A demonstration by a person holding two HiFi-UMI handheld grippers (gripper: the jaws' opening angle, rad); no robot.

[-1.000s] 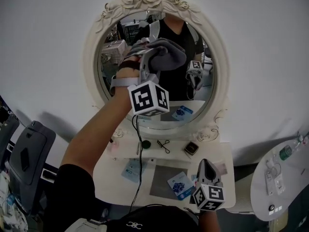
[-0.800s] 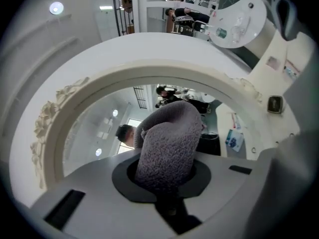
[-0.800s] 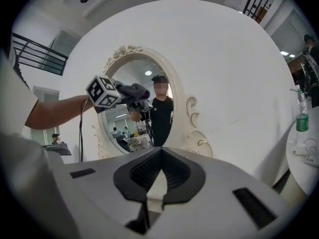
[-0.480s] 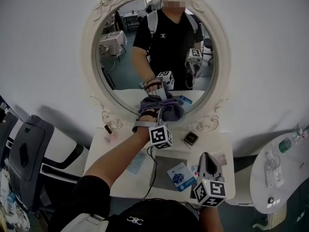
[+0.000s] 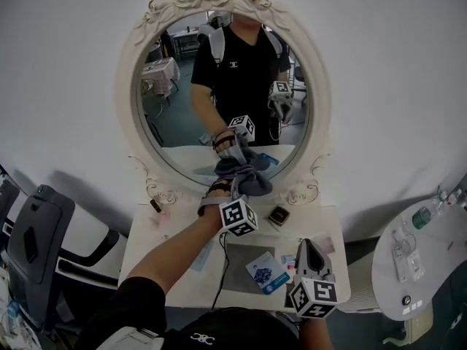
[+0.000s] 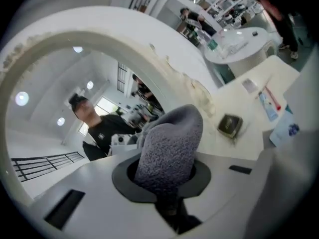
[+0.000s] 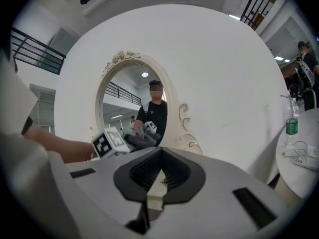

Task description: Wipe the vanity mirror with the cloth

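At the left edge of the head view a dark chair (image 5: 33,228) was cut off by the picture's border. The vanity mirror (image 5: 175,115) was seen upper centre, an upright oval with its long axis vertical and its glass turned toward the camera. The reflected person's head was cropped by the cream surround (image 5: 125,100).

At the mirror's lower rim, near the middle of the picture, the grey cloth (image 5: 252,181) was held bunched by the left gripper (image 5: 239,187). Its jaws were largely covered there by the cloth and the marker cube (image 5: 238,217). In the left gripper view the jaws were seen clamped on the cloth (image 6: 169,143). The cloth rose from them as a rounded lump, its long axis along the jaws and leaning to the upper right. It was seen meeting its own reflection, but contact with the glass could not be settled.

A small dark box (image 5: 278,215) was set just right of it on the white vanity top (image 5: 175,261). Lower right of centre, the right gripper (image 5: 307,245) was held over the vanity top's front edge. In the right gripper view its jaws were seen closed together with nothing between them, pointed toward the mirror (image 7: 134,108).

At the far right a round white table (image 5: 430,283) was cut off by the border.
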